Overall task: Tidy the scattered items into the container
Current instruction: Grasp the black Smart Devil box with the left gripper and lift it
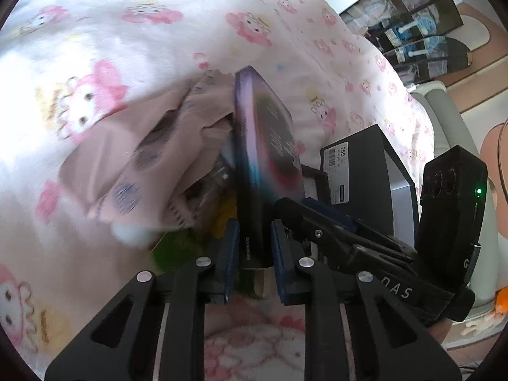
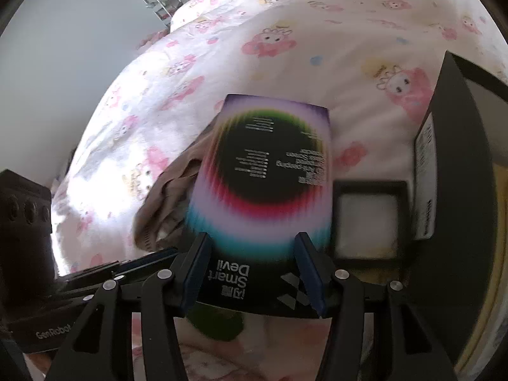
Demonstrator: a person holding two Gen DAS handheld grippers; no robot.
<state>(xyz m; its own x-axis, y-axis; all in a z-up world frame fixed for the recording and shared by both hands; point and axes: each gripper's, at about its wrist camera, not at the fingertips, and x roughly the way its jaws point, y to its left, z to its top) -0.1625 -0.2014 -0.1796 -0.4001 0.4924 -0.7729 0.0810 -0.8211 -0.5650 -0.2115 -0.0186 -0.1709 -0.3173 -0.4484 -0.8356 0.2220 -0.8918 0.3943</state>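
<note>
A flat product box with rainbow rings and a black centre (image 2: 266,184) is held above the bed. My left gripper (image 1: 254,247) is shut on its thin edge (image 1: 263,171). My right gripper (image 2: 254,273) spans the box's wide face, its blue pads (image 2: 197,270) against both sides, shut on the box. A black container box (image 2: 457,197) with a barcode label stands at the right; it also shows in the left wrist view (image 1: 358,171). A crumpled beige cloth (image 1: 139,158) lies behind the held box, and a green item (image 2: 219,324) lies below it.
The bed sheet (image 2: 285,47) is white with pink cartoon prints. A small black-framed white tray (image 2: 368,219) sits beside the container. A yellow item and a small toothed object lie under the cloth (image 1: 190,216). Shelving (image 1: 412,31) stands beyond the bed.
</note>
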